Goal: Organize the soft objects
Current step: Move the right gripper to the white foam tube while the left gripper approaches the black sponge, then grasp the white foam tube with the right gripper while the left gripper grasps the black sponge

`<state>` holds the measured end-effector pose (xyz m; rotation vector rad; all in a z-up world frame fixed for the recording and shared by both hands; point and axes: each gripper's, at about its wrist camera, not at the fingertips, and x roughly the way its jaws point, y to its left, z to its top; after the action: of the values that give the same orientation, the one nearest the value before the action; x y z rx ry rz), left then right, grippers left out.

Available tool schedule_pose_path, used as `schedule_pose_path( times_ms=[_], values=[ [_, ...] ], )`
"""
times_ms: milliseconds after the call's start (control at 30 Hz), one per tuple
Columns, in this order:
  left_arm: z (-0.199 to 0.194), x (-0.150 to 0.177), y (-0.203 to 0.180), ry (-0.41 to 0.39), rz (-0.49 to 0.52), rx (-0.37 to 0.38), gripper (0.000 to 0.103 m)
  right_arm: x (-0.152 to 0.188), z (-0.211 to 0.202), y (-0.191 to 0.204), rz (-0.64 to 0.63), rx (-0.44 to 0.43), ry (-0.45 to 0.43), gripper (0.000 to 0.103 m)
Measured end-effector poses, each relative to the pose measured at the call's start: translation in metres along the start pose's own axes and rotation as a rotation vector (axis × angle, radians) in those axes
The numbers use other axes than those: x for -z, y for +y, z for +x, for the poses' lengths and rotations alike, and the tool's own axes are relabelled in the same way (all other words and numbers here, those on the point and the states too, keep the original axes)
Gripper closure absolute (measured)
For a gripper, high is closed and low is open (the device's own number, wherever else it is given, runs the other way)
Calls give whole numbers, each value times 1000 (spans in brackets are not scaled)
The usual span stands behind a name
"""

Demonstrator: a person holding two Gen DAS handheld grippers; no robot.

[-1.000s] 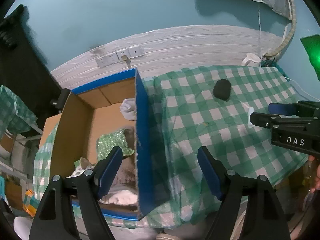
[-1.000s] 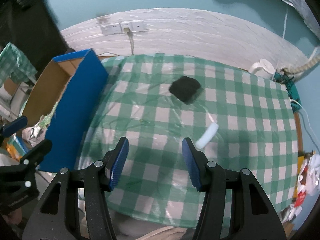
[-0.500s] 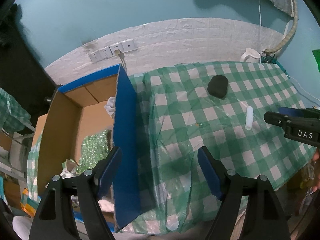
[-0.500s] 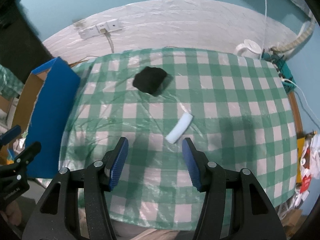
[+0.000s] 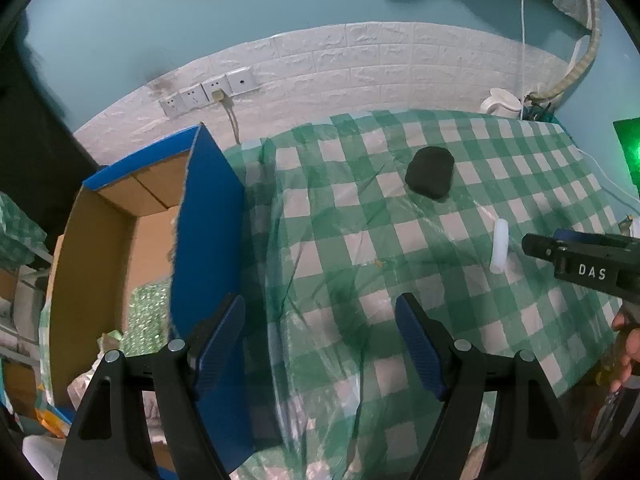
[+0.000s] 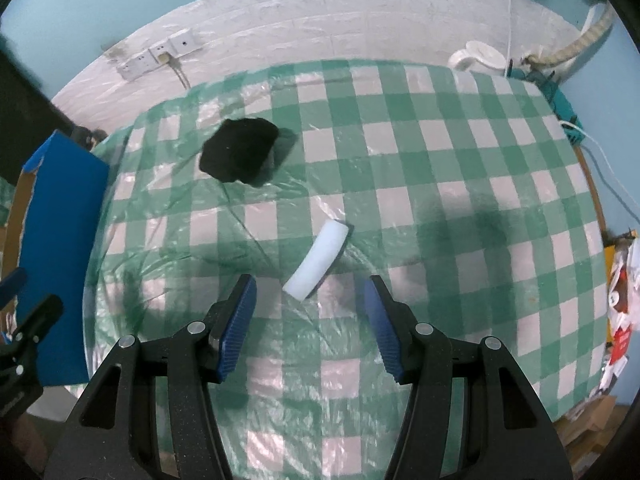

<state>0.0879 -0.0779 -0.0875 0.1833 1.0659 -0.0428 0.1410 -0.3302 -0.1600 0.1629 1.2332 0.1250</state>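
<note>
A white foam block (image 6: pixel 317 259) lies on the green checked tablecloth (image 6: pixel 440 168); it also shows in the left wrist view (image 5: pixel 500 246). A black soft lump (image 6: pixel 240 151) lies further back and to the left, and shows in the left wrist view (image 5: pixel 430 172). My right gripper (image 6: pixel 310 322) is open and empty, just short of the white block. My left gripper (image 5: pixel 320 348) is open and empty over the table's left edge beside the blue-sided cardboard box (image 5: pixel 206 220). Soft items (image 5: pixel 146 316) lie inside the box.
A white kettle (image 6: pixel 478 55) and cables sit at the table's back right corner. Wall sockets (image 5: pixel 208 90) are on the white brick wall. Clutter (image 6: pixel 618 280) lies beyond the table's right edge. Clear plastic film covers the cloth.
My left gripper has swung right, from over the box to over the table's left edge. My right gripper has moved right and forward, so the white block now lies just ahead of its fingers.
</note>
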Motion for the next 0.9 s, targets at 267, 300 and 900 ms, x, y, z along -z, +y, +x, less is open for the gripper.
schedule_pose_path(
  times_ms=[267, 300, 900],
  values=[
    [27, -10, -8, 29, -8, 10, 24, -13, 31, -2, 27, 11, 42, 46],
    [30, -10, -9, 34, -9, 13, 24, -14, 35, -2, 30, 12, 49, 46],
    [70, -20, -12, 79, -28, 33, 24, -12, 67, 0, 5, 41, 60, 68]
  ],
)
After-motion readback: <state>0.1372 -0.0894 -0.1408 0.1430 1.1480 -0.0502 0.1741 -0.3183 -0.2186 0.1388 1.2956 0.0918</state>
